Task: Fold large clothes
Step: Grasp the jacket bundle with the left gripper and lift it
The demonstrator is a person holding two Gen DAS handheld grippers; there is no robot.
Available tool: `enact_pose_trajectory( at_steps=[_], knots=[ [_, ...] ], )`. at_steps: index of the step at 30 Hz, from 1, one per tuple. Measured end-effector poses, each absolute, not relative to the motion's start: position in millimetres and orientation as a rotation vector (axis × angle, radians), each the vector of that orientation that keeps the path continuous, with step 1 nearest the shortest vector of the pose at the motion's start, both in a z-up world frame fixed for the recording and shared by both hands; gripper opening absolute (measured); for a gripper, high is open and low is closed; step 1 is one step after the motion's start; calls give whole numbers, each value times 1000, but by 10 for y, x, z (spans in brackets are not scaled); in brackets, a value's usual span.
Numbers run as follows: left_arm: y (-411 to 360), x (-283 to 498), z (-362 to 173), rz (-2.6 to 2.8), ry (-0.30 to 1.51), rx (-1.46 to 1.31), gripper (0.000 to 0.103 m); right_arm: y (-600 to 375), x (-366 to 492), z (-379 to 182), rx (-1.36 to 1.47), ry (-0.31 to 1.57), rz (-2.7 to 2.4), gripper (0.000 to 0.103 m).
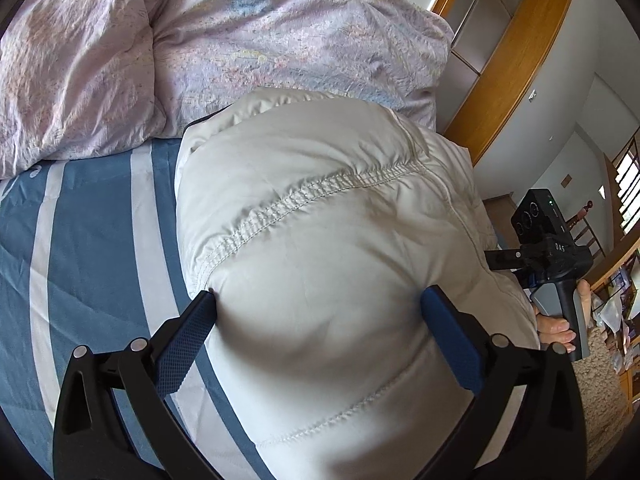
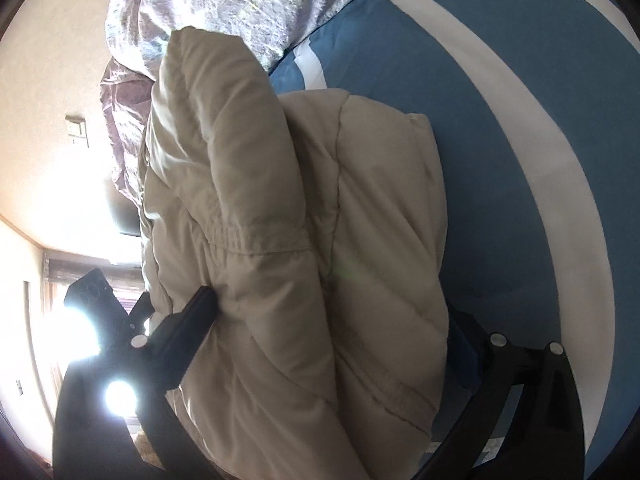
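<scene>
A puffy off-white quilted jacket (image 1: 320, 232) lies folded into a thick bundle on the blue and white striped bed sheet (image 1: 88, 240). My left gripper (image 1: 318, 300) has its jaws spread wide around the bundle, and both blue pads press into its sides. My right gripper (image 2: 332, 312) grips the same jacket (image 2: 304, 240) from the other side, its jaws wide with the thick folds between them. The right gripper's body and the hand holding it show at the right of the left wrist view (image 1: 556, 264).
A crumpled pink floral duvet (image 1: 224, 40) lies on the bed just beyond the jacket; it also shows in the right wrist view (image 2: 224, 4). The striped sheet (image 2: 520, 140) extends to the jacket's side. Wooden shelves (image 1: 516, 52) and cluttered furniture stand past the bed's edge.
</scene>
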State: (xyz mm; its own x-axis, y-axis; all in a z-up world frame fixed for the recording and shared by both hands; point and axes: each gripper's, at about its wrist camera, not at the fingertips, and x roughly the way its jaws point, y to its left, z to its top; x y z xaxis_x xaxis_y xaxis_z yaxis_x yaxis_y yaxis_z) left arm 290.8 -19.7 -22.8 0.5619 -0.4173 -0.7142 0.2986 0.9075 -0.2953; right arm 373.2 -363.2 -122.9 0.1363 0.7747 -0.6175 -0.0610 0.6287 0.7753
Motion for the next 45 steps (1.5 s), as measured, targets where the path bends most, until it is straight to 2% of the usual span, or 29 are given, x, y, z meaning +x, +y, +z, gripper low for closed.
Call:
enact_pose_trajectory(
  at_steps=[9, 17, 21, 23, 29, 39, 45],
  knots=[
    [50, 2963, -325, -489, 931, -287, 102, -3410, 3806, -1226, 623, 1314, 786, 101],
    [113, 2960, -392, -514, 898, -393, 102, -3220, 3705, -1247, 663, 1233, 920, 101],
    [228, 2927, -367, -527, 871, -452, 94, -3141, 3636, -1184, 682, 1186, 980, 90],
    [299, 2926, -341, -528, 861, -473, 87, -3085, 3622, -1155, 678, 1171, 1001, 85],
    [503, 2890, -218, -502, 816, -484, 81, -2854, 3618, -1061, 682, 1119, 1061, 73],
    [1073, 2915, 94, -377, 729, -469, 80, -2272, 3950, -799, 638, 1102, 1136, 71],
    [1335, 3076, 17, -265, 764, -407, 79, -1845, 4131, -917, 603, 1147, 1052, 72]
  ],
)
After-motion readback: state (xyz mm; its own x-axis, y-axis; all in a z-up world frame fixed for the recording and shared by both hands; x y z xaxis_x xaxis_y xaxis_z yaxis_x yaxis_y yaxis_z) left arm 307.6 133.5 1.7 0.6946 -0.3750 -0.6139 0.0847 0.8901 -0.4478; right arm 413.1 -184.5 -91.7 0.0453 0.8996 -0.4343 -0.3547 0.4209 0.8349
